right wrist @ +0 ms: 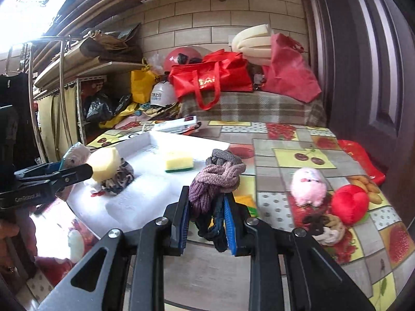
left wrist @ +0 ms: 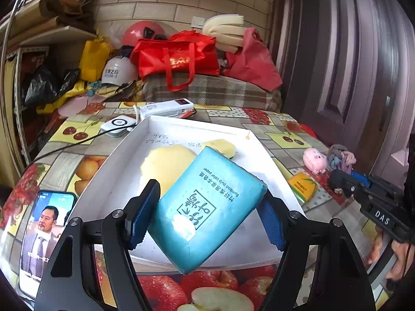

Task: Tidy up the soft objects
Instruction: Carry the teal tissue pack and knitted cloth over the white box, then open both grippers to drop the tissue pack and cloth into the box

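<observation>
Tissue pack [left wrist: 207,207] clamped between left tongs [left wrist: 207,207], above white tray [left wrist: 124,160].

Blue tissue pack [left wrist: 207,207] covered part of both yellow sponges [left wrist: 166,165]; phone [left wrist: 44,235] was cropped at frame edge.

Left black two-finger gripper with blue ribbed pads [left wrist: 207,215] pointed toward 12 o'clock, tilted slightly down, jaws part-spread and clamped on a tilted teal plastic-wrapped tissue pack [left wrist: 207,207]. Right black two-finger gripper with blue pads [right wrist: 206,216] had jaws nearly together, pinching a bundle of braided fabric hair ties [right wrist: 216,181]. Fingers [left wrist: 396,261] of one hand showed at 4 o'clock in the left view.
</observation>
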